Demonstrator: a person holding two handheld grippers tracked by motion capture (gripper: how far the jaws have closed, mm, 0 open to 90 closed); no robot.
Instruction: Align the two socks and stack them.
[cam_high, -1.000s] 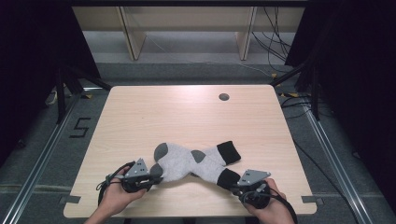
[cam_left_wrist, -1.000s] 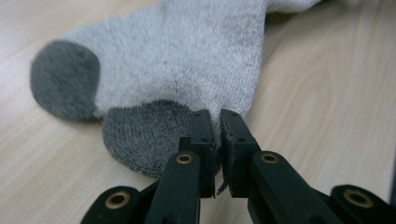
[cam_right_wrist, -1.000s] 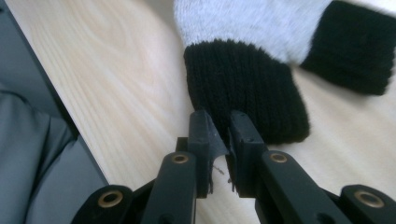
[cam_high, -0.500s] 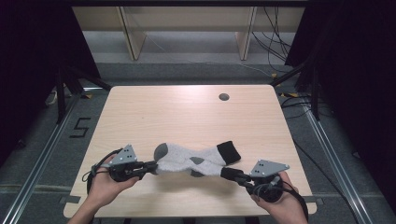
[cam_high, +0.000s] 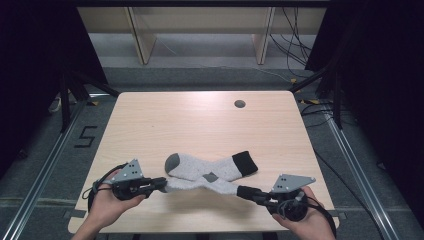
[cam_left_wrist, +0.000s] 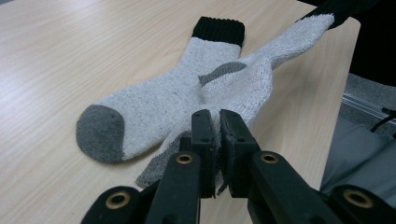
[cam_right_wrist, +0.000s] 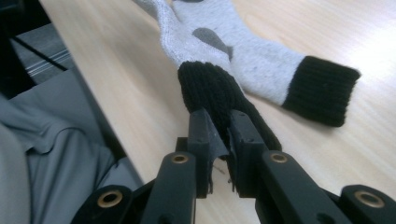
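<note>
In the high view, the toe end of the upper sock (cam_high: 200, 184) is covered by the tips of the left gripper (cam_high: 161, 184), and its black cuff is hidden in the same way at the right gripper (cam_high: 245, 192); whether the jaws press the cloth is hard to make out at this distance. This sock is seen stretched between the two grippers near the front edge of the table (cam_high: 200, 120), crossing over the lower sock (cam_high: 210, 165), which is laid flat with its grey toe toward the left gripper and its black cuff toward the right. The person's forearms are cut off by the bottom edge. In the left gripper view, the left gripper (cam_left_wrist: 215, 122) is shown pressed together on a fold of grey-white cloth of the upper sock (cam_left_wrist: 243, 88), and the pinched toe itself is concealed between the jaws; the far cuff is cut off at the top right corner. The lower sock (cam_left_wrist: 154, 112) is seen just behind and to the left, flat on the wood, partly covered where the two cross. In the right gripper view, the right gripper (cam_right_wrist: 218, 121) is shown pinching the black cuff of the upper sock (cam_right_wrist: 205, 88), whose rim is hidden between the jaws. The lower sock (cam_right_wrist: 271, 65) is seen just beyond, its toe cut off by the top edge.
</note>
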